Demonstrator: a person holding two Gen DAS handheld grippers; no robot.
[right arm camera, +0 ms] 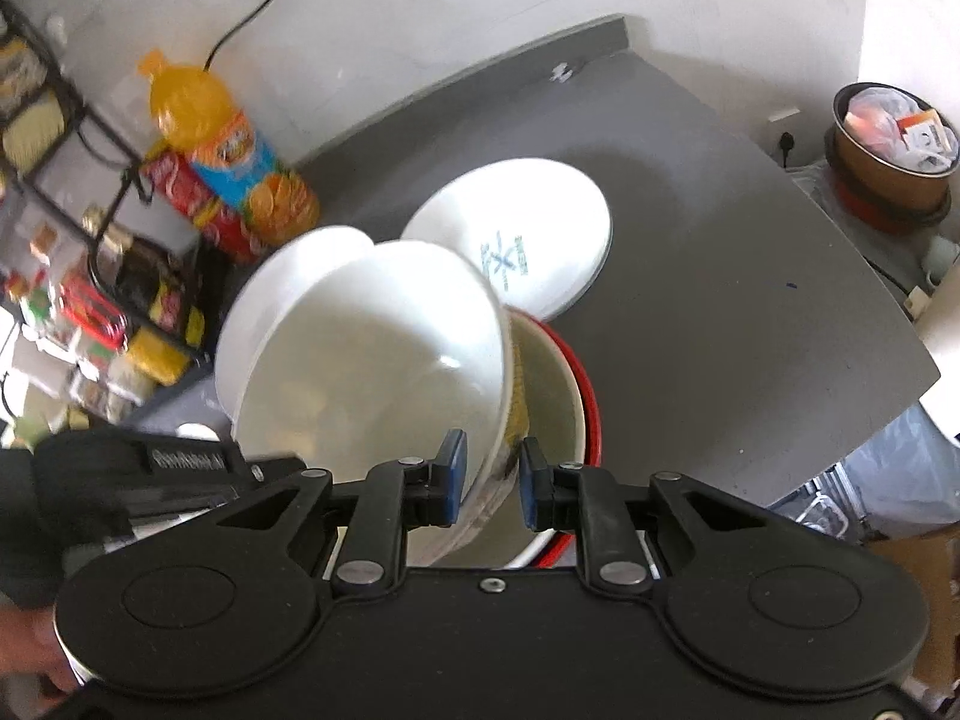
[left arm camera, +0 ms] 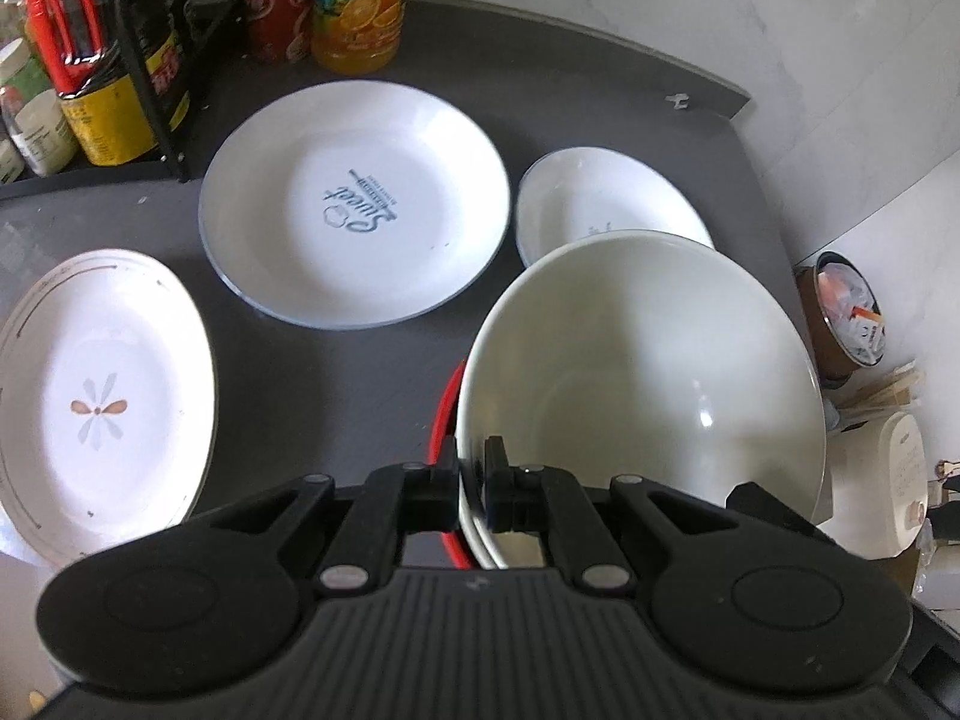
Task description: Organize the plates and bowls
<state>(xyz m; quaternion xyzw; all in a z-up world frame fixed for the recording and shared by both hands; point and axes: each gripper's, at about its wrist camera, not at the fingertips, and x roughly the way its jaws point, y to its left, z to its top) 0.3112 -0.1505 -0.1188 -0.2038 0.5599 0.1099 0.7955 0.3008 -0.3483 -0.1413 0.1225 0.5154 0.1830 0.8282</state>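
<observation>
The left gripper (left arm camera: 471, 468) is clamped on the near rim of a big white bowl (left arm camera: 648, 384). The bowl is round and shiny inside, its open side facing up and tipped a little away from the camera. It sits over a red-rimmed bowl (left arm camera: 447, 414) on the dark grey worktop (left arm camera: 360, 372).

In the right wrist view, the right gripper (right arm camera: 487, 477) pinches the rim of a tilted white bowl (right arm camera: 372, 360), with one pad inside and one outside. Its open side leans to the left. It has a dark and yellow pattern on the outside.

Three white plates lie flat on the worktop: a plate with blue writing (left arm camera: 354, 204), a smaller plate (left arm camera: 606, 198) behind the big bowl, and a flower plate (left arm camera: 96, 396) at the left.
</observation>
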